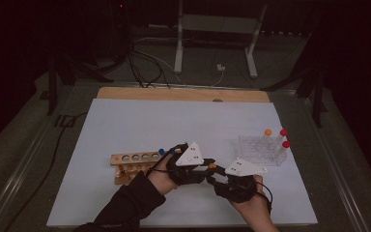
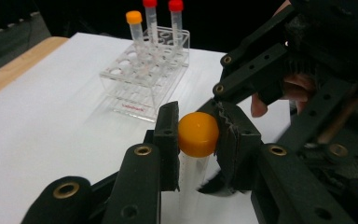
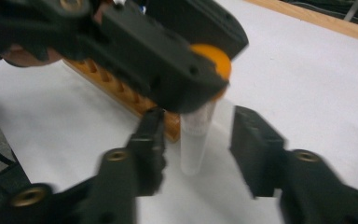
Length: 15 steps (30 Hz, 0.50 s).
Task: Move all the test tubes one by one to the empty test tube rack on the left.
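A clear tube with an orange cap (image 2: 198, 133) hangs upright above the white sheet near the table's front. My left gripper (image 2: 196, 136) is shut on the cap, one pad on each side. In the high view the left gripper (image 1: 207, 165) reaches right from the person's left hand, and the orange cap (image 1: 212, 166) shows at its tip. My right gripper (image 3: 199, 122) is open. Its two fingers stand on either side of the tube's clear body (image 3: 196, 149) with a gap on both sides. In the high view the right gripper (image 1: 216, 178) sits just in front of the left one.
A wooden tube rack (image 1: 133, 158) lies left of the hands, with a blue-capped tube (image 1: 161, 151) at its right end. A clear plastic rack (image 1: 261, 151) at the right holds one orange-capped and two red-capped tubes. The white sheet (image 1: 174, 121) covers the table.
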### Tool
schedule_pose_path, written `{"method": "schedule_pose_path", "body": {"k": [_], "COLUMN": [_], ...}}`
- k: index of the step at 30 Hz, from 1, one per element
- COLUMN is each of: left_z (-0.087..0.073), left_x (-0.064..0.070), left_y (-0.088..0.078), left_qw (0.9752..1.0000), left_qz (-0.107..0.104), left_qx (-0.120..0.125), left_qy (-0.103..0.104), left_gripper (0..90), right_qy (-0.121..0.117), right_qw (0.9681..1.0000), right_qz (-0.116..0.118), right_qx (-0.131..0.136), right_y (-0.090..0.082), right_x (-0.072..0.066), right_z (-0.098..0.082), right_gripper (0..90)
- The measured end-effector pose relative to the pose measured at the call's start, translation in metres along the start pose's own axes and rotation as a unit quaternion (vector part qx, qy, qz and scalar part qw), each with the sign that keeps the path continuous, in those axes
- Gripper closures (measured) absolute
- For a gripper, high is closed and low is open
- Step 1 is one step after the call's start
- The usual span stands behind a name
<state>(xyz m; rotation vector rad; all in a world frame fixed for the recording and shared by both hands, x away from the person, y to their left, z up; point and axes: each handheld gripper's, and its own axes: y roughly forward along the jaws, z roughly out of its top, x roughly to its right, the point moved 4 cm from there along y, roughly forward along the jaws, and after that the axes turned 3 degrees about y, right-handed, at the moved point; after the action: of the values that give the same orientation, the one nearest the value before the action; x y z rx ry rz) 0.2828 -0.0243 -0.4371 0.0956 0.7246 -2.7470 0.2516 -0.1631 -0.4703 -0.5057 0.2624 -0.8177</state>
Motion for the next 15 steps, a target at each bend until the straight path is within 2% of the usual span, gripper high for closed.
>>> {"method": "schedule_pose_path", "body": {"k": [6,8,15], "left_z": [0.003,0.003,-0.004], "left_x": [-0.007,-0.01,-0.02], "left_y": [-0.018,-0.026,-0.058], "left_qw": [0.9998,0.9997,0.9985], "left_qz": [0.018,0.024,0.052], "left_qx": [0.008,0.004,0.003], "left_qy": [-0.01,-0.004,-0.016], "left_gripper": [72.0,72.0,72.0], "right_qy": [0.009,0.012,0.027], "right_qw": [0.9997,0.9996,0.9986], "right_qz": [-0.007,-0.012,-0.029], "right_qx": [0.023,0.025,0.034], "right_y": [-0.004,-0.004,-0.005], "right_x": [0.001,0.003,0.012], "right_z": [0.005,0.005,0.007], "right_gripper": [28.8,20.5,2.7]}}
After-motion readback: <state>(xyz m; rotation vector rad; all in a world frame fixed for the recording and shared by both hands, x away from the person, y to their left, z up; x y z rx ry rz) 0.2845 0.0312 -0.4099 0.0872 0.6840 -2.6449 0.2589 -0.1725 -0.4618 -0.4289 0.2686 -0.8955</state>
